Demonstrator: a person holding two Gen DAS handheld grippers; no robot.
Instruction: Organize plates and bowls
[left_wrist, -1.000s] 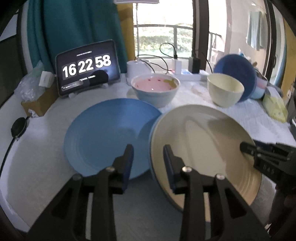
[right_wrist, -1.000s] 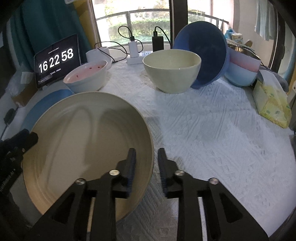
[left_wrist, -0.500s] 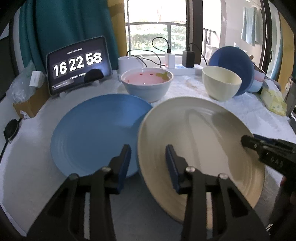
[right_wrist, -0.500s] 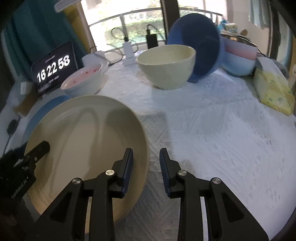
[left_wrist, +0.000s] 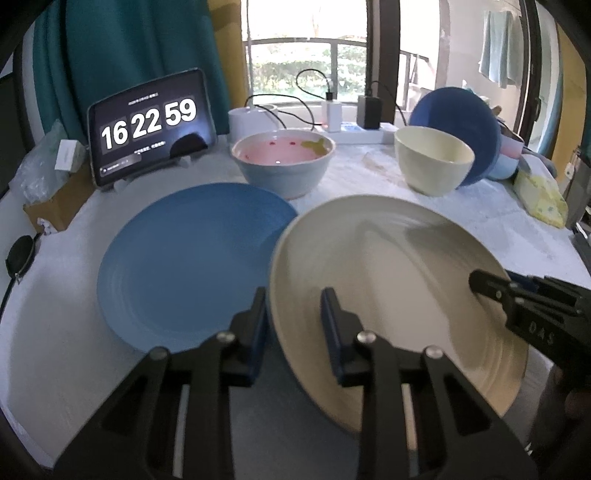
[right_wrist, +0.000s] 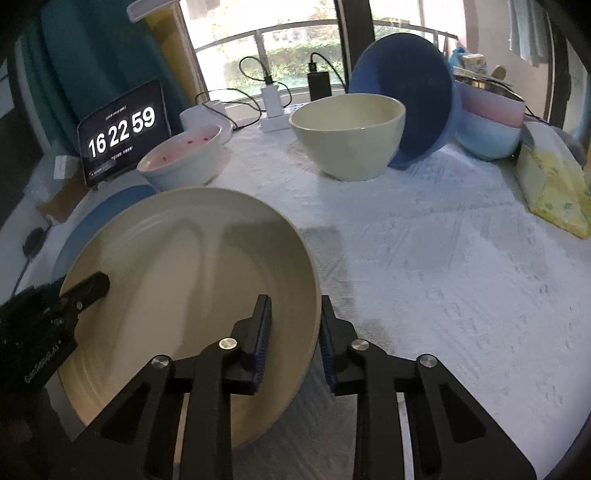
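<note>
Since a second ago the cream plate (left_wrist: 388, 280) has slid leftward, now beside the blue plate (left_wrist: 184, 266) on the desk (right_wrist: 443, 258). Both claws angle downward: the left claw (left_wrist: 293, 314), its jaws just narrowed, pinches the plate's near-left rim; the right claw (right_wrist: 295, 325) grips its opposite rim. The tablet (left_wrist: 147, 125) reads 16 22 59. Two plates; five bowls behind.

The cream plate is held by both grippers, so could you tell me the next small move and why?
Probably carry the cream plate sideways over the blue plate and lower it on. Left gripper and right gripper straddle opposite rims, it overlaps the blue one's edge.
</note>
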